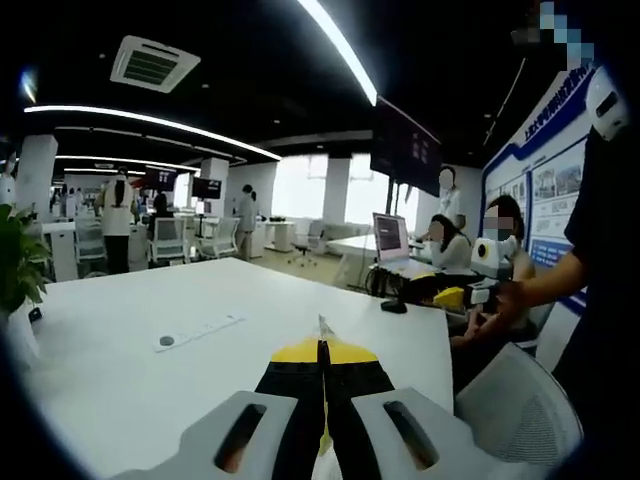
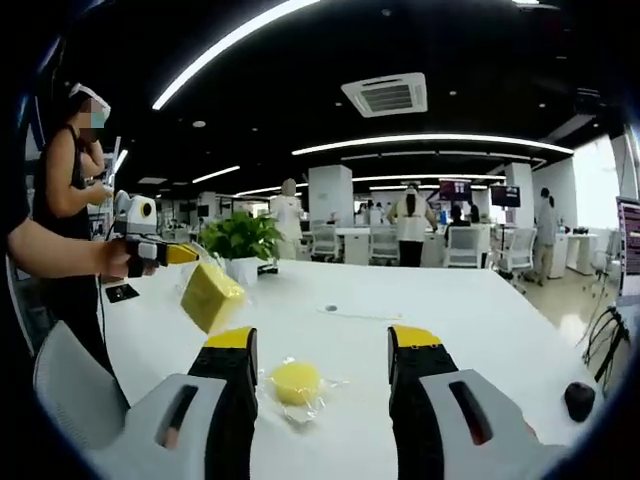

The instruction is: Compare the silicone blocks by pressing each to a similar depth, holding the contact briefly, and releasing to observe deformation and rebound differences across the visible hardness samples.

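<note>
Left gripper view: left gripper has jaws pressed together, yellow tips meeting, nothing between them. It sits low over a white table. On the table ahead-left lies a flat white strip, prob. a power strip, can't tell for sure. Plant at the far left edge. At right, a person's hand grips the right gripper, seen small w/ yellow tip. Laptop on a desk behind, seated people near it, office w/ chairs further back.

Right gripper view: right gripper has jaws spread wide, nothing gripped. Between the jaws, on the table, rests a round yellow block in clear wrap, closer to the view-left jaw, not touching it as far as I can tell. From view-left, a hand brings the left gripper in; a square yellow block, tilted, in clear wrap, hangs from its tip above the table. Potted plant stands behind it. Dark round object at the table's right edge, too small to ID.
</note>
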The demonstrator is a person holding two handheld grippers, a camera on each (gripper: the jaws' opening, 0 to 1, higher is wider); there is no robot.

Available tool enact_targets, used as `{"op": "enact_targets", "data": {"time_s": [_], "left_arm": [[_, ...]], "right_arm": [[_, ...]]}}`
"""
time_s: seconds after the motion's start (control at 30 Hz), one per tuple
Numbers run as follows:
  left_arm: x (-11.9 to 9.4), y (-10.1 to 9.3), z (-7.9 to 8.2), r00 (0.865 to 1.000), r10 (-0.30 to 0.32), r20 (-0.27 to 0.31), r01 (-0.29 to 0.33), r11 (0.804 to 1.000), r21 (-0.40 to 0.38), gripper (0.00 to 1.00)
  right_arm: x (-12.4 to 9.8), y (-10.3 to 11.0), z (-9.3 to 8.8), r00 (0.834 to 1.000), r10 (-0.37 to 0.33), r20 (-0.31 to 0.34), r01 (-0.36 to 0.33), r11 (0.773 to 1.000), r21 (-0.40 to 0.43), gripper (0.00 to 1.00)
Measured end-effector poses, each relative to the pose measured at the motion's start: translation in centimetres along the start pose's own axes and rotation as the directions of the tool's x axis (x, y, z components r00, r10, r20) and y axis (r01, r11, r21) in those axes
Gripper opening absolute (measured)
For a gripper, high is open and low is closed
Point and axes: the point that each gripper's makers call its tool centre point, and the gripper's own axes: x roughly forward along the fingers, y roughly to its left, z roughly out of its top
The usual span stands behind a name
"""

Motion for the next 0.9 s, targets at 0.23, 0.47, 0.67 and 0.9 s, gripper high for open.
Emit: {"op": "enact_targets", "data": {"time_s": [0.23,0.47,0.67,0.9], "left_arm": [[-0.3,1.2,-0.1,0.998,0.041,0.051,-0.037,0.997,-0.067,0.0],[-0.3,2.4,-1.4,0.996,0.07,0.049,-0.064,0.99,-0.124,0.0],[-0.2,4.2,-3.8,0.991,0.124,0.041,-0.111,0.966,-0.234,0.0],[0.7,6.2,-6.6,0.985,0.175,-0.007,-0.169,0.939,-0.3,0.0]], "right_arm": [[-1.3,-0.1,-0.9,0.999,-0.029,-0.017,0.029,1.0,0.002,0.53],[-1.9,-0.7,-0.3,0.999,-0.042,-0.015,0.042,0.999,0.006,0.49],[-2.2,-0.8,0.9,0.999,-0.045,0.005,0.045,0.999,0.0,0.49],[-2.4,-0.3,1.8,0.999,-0.037,0.026,0.037,0.999,-0.01,0.48]]}}
